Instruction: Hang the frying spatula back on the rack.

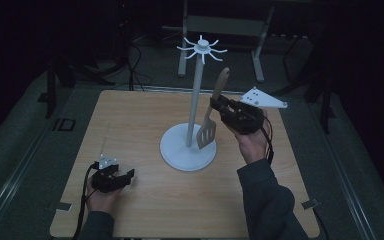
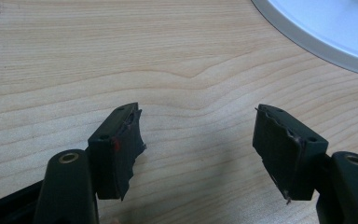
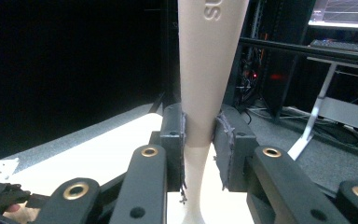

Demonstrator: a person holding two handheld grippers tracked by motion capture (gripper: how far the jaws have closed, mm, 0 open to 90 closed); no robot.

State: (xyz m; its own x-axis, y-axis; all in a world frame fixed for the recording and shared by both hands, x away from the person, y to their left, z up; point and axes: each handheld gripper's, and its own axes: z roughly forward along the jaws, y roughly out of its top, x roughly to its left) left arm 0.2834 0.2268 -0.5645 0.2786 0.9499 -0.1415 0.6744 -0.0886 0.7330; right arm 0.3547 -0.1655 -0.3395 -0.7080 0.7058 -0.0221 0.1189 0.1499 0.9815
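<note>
A beige slotted spatula (image 1: pixel 211 112) hangs in the air right of the white stand's pole (image 1: pixel 195 97), handle up and blade down over the stand's round base (image 1: pixel 180 155). My right gripper (image 1: pixel 216 105) is shut on its handle; in the right gripper view the pads (image 3: pixel 223 140) press the handle (image 3: pixel 205 84) from both sides. The stand's top carries a ring of white hooks (image 1: pixel 201 48). My left gripper (image 1: pixel 127 176) rests low over the wooden table (image 1: pixel 130 125) at the front left, open, with bare wood between its jaws (image 2: pixel 198 140).
The stand's base edge (image 2: pixel 317 32) lies just ahead and to the right of the left gripper. Dark floor and metal frame legs (image 1: pixel 257 50) surround the table. A corner of the base plate rim shows white in the left gripper view.
</note>
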